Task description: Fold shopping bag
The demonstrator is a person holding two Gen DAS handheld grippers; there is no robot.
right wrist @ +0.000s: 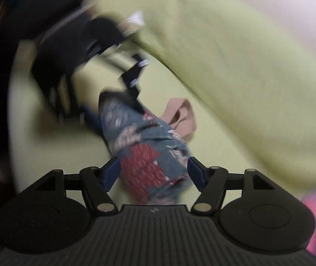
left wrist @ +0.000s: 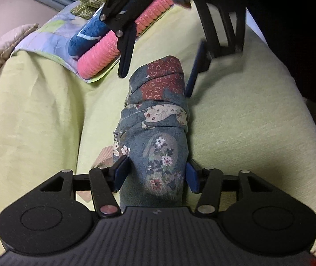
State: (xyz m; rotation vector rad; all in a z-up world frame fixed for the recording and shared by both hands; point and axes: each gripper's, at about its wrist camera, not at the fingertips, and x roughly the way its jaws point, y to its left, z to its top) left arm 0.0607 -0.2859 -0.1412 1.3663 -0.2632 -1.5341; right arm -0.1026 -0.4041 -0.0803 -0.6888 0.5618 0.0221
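Lying rolled into a tight bundle on the yellow-green cover (left wrist: 235,133), the flowered shopping bag (left wrist: 158,137) stretches between the two tools. The left hand-held gripper (left wrist: 155,175) straddles its near end; the blue pads sit at the cloth on both sides, but whether they press it I cannot tell. The right hand-held gripper (right wrist: 153,173) stands with its jaws apart around the far end, a gap showing at each pad. A pinkish strap (right wrist: 180,115) sticks out beside the roll. Pink and blue folded cloths (left wrist: 104,48) lie further off.
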